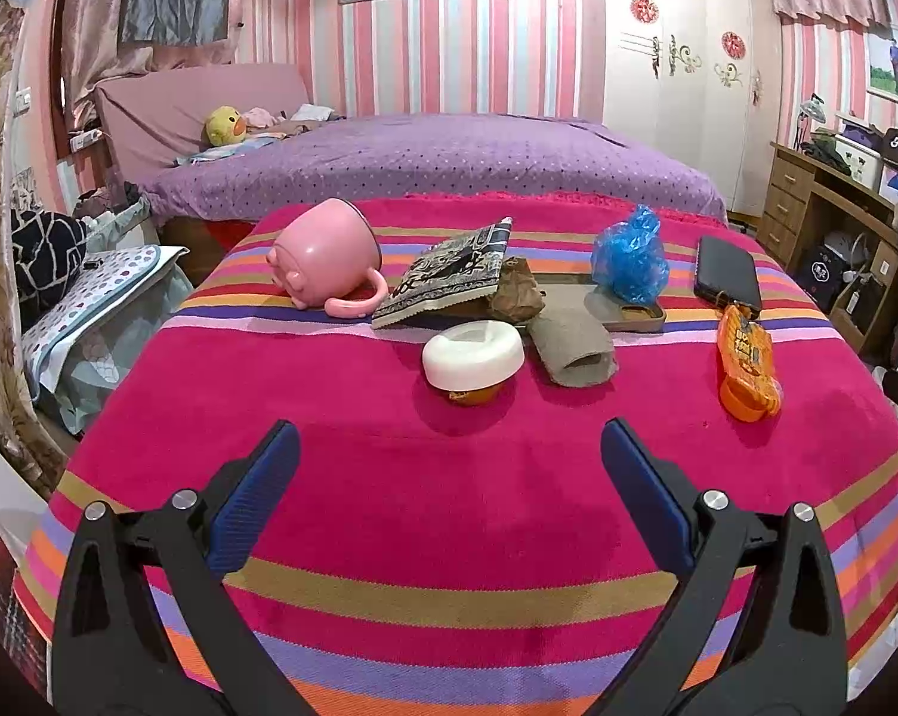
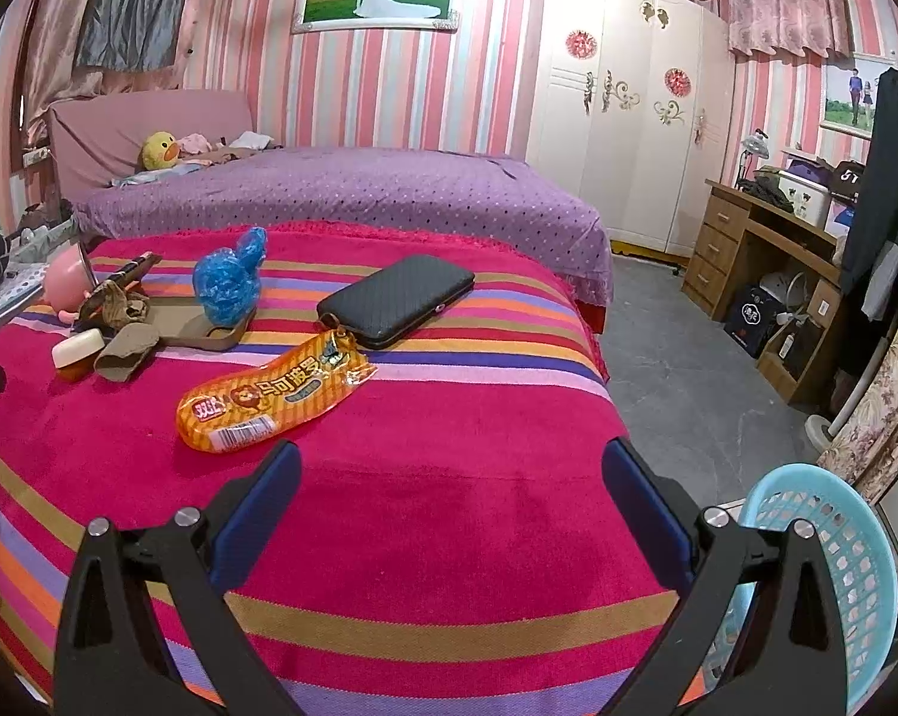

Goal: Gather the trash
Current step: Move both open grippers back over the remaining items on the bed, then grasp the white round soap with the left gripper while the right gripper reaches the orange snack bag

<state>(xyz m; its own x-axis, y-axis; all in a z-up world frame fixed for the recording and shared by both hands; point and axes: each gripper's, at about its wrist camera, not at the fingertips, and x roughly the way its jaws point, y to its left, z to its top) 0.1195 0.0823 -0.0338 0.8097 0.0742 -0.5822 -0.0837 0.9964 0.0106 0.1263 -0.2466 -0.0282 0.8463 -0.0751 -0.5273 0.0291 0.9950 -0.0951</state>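
Observation:
On the striped red cloth (image 1: 389, 495) lie an orange snack wrapper (image 1: 747, 367) (image 2: 269, 397), a crumpled blue plastic bag (image 1: 628, 259) (image 2: 229, 277), a flattened cardboard tube (image 1: 574, 346) (image 2: 125, 349), crumpled brown paper (image 1: 515, 292) (image 2: 117, 301) and a white-lidded orange cup (image 1: 471, 361) (image 2: 77, 352). My left gripper (image 1: 449, 447) is open and empty, short of the cup. My right gripper (image 2: 449, 465) is open and empty, just right of the wrapper's near end.
A pink mug (image 1: 326, 256) lies tipped over beside a patterned booklet (image 1: 449, 274). A black wallet (image 1: 726, 271) (image 2: 398, 298) and a tan phone case (image 2: 210, 331) lie on the cloth. A light-blue plastic basket (image 2: 830, 567) stands at the right, off the table's edge.

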